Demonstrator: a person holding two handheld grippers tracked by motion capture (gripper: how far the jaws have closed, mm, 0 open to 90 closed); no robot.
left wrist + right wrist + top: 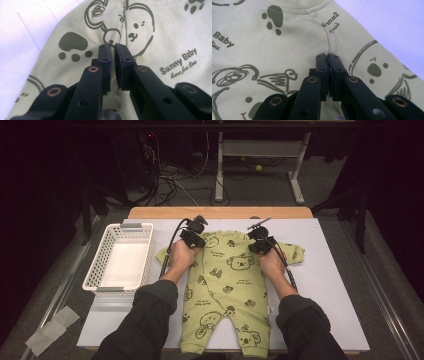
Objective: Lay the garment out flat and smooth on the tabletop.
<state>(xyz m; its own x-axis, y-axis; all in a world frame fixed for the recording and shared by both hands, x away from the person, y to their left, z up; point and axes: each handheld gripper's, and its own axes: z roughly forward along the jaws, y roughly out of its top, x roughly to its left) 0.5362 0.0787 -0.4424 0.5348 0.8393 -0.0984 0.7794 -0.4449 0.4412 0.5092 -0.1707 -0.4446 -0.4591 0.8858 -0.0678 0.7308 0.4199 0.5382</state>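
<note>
Pinching green romper (225, 290) at shoulders: left gripper (112, 46), right gripper (328, 55), jaws pressed on fabric folds. "Sunny Baby" print beside left fingertips. Romper flat on white table (330, 285); white basket (120, 262) left; dark room.

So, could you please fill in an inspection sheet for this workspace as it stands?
Surface: white sheet over a wooden table.
Job's things: green baby romper lying flat, neck away from the person.
Clutter: empty white basket left of the romper; grey cloth on the floor.
Grippers: left gripper and right gripper each shut on a pinch of romper fabric near a shoulder.
Cables: black cable from each gripper; loose wires on the floor beyond.
Surroundings: dark room, white desk frame behind.
</note>
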